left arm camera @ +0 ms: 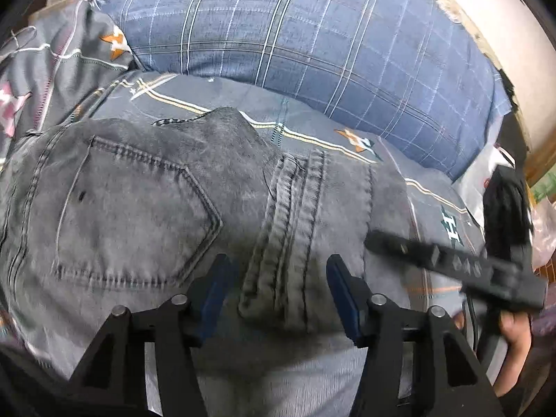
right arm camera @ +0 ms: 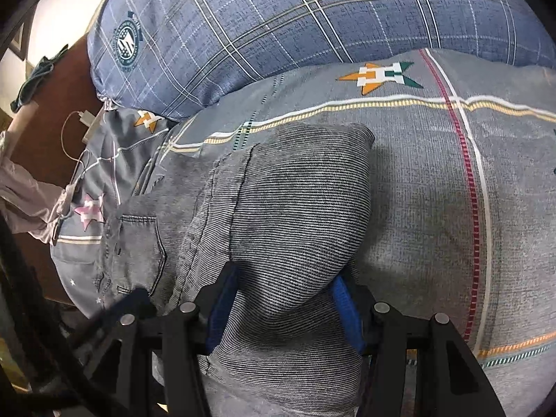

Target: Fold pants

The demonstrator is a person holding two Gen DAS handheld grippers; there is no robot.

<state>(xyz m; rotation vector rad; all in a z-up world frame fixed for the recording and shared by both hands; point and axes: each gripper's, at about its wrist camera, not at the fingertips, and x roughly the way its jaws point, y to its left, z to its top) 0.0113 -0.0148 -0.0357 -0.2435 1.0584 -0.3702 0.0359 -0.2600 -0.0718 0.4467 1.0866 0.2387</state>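
Grey denim pants (left arm camera: pixel 146 201) lie across a patterned bedsheet (left arm camera: pixel 434 201), back pocket up, as the left gripper (left arm camera: pixel 278 292) hangs spread wide above them, its blue pads straddling a thick folded seam without closing on it. The right gripper (right arm camera: pixel 283 299) has a bulging fold of the pants (right arm camera: pixel 299 187) between its parted blue pads; whether they pinch the cloth cannot be told. A plaid pillow (right arm camera: pixel 278 27) bounds the sheet beyond the pants, with bare sheet to the right. The right gripper's body (left arm camera: pixel 451 264) shows blurred in the left view, the pants' lower part cut off.
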